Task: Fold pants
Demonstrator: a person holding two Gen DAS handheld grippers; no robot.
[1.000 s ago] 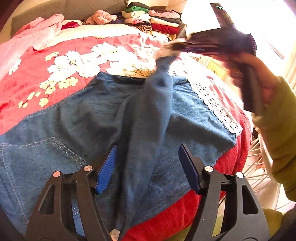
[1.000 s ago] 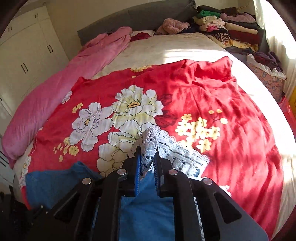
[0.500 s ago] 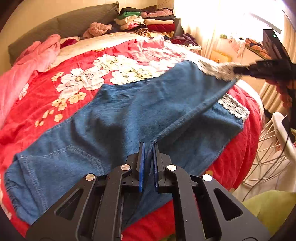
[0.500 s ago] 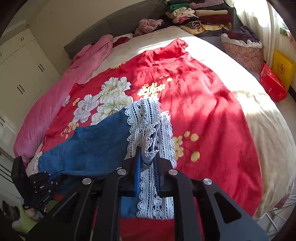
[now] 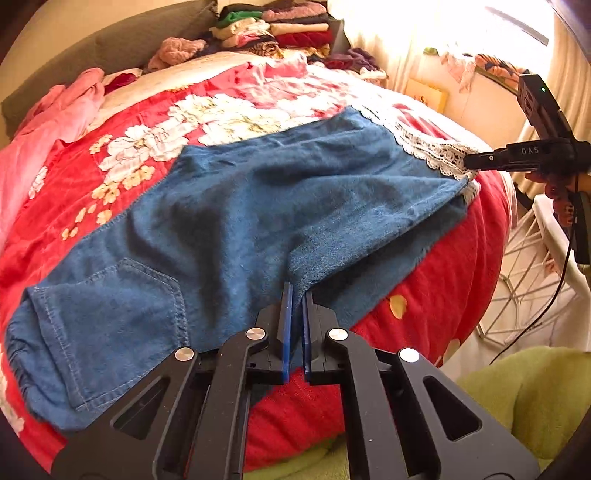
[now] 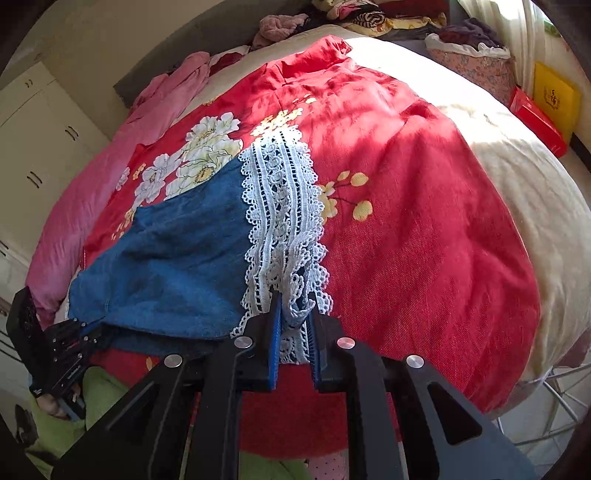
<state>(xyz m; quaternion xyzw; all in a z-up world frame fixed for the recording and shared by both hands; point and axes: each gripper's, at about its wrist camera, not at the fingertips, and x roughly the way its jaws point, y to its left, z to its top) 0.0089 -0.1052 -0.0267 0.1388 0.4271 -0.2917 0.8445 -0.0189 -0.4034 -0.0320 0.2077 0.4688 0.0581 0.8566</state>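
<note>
Blue denim pants [image 5: 229, 221] with white lace cuffs [image 6: 284, 214] lie on a red floral bedspread [image 6: 424, 221], one leg folded over the other. My left gripper [image 5: 297, 291] is shut on the near folded edge of the upper leg. My right gripper [image 6: 293, 310] grips the lace cuff, with its jaws parted a little around the bunched lace; it also shows in the left wrist view [image 5: 469, 160] at the right. The waist and back pocket [image 5: 122, 295] lie at the near left.
A pink blanket [image 5: 48, 122] lies along the far left of the bed. Stacked folded clothes [image 5: 280, 29] sit at the head. A white wire rack [image 5: 535, 251] stands beside the bed's right edge. Red and yellow boxes [image 6: 546, 107] sit on the floor.
The upper leg has been carried across and laid flat over the lower leg. My left gripper closed on its near edge. My right gripper's jaws have widened slightly around the lace.
</note>
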